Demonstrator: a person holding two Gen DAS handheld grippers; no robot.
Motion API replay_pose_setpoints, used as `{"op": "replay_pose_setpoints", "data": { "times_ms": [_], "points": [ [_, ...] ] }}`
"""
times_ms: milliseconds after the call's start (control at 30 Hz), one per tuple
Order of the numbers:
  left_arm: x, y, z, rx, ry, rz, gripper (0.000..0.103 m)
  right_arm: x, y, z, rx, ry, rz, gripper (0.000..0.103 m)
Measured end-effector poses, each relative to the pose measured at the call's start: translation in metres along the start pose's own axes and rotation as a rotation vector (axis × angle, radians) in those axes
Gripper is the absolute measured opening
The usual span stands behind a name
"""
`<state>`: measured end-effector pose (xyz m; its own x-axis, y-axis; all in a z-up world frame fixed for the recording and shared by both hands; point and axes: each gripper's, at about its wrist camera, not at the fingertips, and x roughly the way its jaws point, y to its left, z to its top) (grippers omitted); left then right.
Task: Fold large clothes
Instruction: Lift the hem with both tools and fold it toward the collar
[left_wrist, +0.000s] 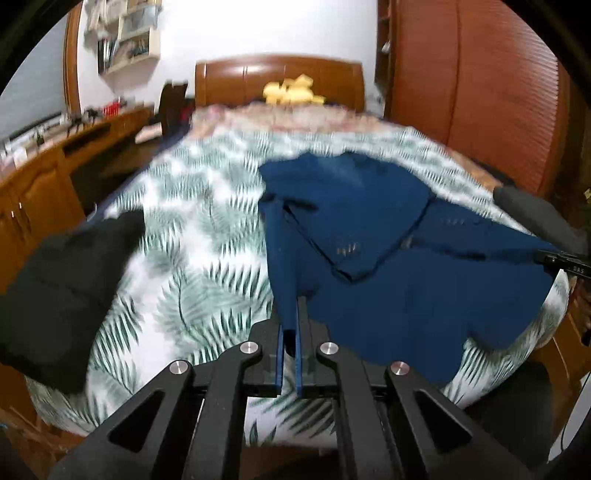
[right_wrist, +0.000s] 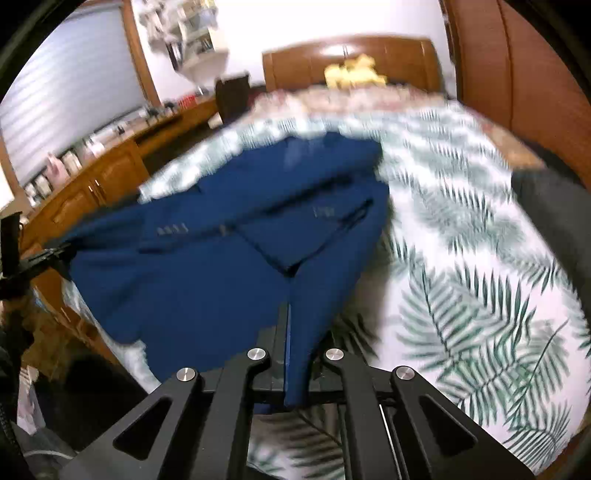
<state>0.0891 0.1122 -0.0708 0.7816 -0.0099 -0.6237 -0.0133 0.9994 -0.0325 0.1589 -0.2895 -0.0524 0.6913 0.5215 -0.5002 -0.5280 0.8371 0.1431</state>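
Left gripper (left_wrist: 290, 325) was clamped tight on an edge of the blue garment (left_wrist: 406, 288); right gripper (right_wrist: 291, 347) likewise pinched another edge. Garment lay half-folded on the bed (left_wrist: 177, 236), near end lifted. Best move, in my view: keep both pinches level and taut, carry the edge forward evenly, avoid dragging the underlying layers.

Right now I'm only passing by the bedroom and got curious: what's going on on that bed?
A person is folding a blue garment on the leaf-print bedspread. The left hand-held gripper and right hand-held gripper each clamp an edge of it. A dark garment lies aside.
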Motion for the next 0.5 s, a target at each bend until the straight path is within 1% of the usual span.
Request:
{"op": "replay_pose_setpoints", "data": {
  "times_ms": [67, 133, 267, 400, 500],
  "points": [
    [-0.012, -0.003, 0.014, 0.005, -0.037, -0.016, 0.005, -0.017, 0.007, 0.012, 0.002, -0.055, 0.001, 0.003],
    [-0.028, -0.009, 0.031, 0.019, -0.085, -0.027, 0.005, -0.031, 0.013, 0.021, -0.003, -0.091, -0.006, 0.003],
    [-0.064, -0.02, 0.051, 0.055, -0.174, -0.041, 0.004, -0.072, 0.031, 0.037, -0.039, -0.174, -0.014, 0.003],
    [-0.093, -0.022, 0.063, 0.057, -0.237, -0.053, 0.004, -0.114, 0.048, 0.042, -0.084, -0.231, -0.025, 0.003],
    [-0.117, -0.022, 0.072, 0.06, -0.291, -0.048, 0.004, -0.145, 0.058, 0.04, -0.114, -0.272, -0.037, 0.003]
  ]
}}
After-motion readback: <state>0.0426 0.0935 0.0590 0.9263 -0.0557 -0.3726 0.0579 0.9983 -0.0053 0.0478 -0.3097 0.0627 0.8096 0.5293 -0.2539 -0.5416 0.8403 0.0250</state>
